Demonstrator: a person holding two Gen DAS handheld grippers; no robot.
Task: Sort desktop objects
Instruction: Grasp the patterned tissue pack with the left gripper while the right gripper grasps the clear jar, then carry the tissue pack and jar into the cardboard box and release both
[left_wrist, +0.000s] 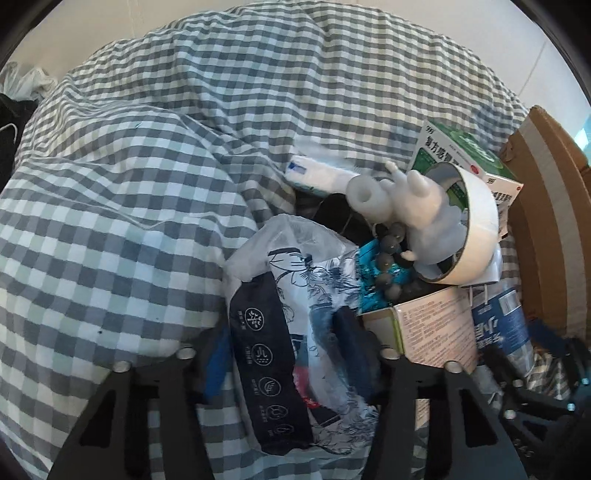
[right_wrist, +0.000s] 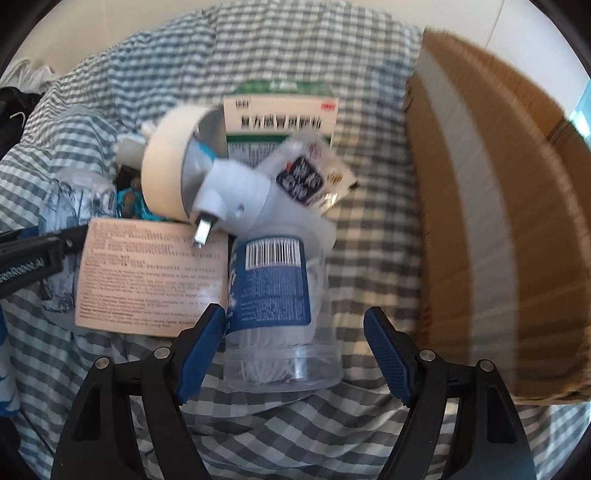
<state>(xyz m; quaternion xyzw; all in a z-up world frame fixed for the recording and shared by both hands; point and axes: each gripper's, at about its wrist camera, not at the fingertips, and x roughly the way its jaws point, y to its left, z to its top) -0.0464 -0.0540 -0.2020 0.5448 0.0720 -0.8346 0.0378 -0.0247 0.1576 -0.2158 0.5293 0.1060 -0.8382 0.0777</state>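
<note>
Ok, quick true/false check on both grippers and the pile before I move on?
1. The right gripper is open around the clear plastic jar. True.
2. The left gripper has the patterned plastic bag between its fingers. True.
3. The tape roll lies flat on the checkered cover. False: it is tilted, atop the pile.
4. The cardboard box sits left of the pile. False: it is on the right.
5. The white plug-in device rests on top of the jar. True.
</note>
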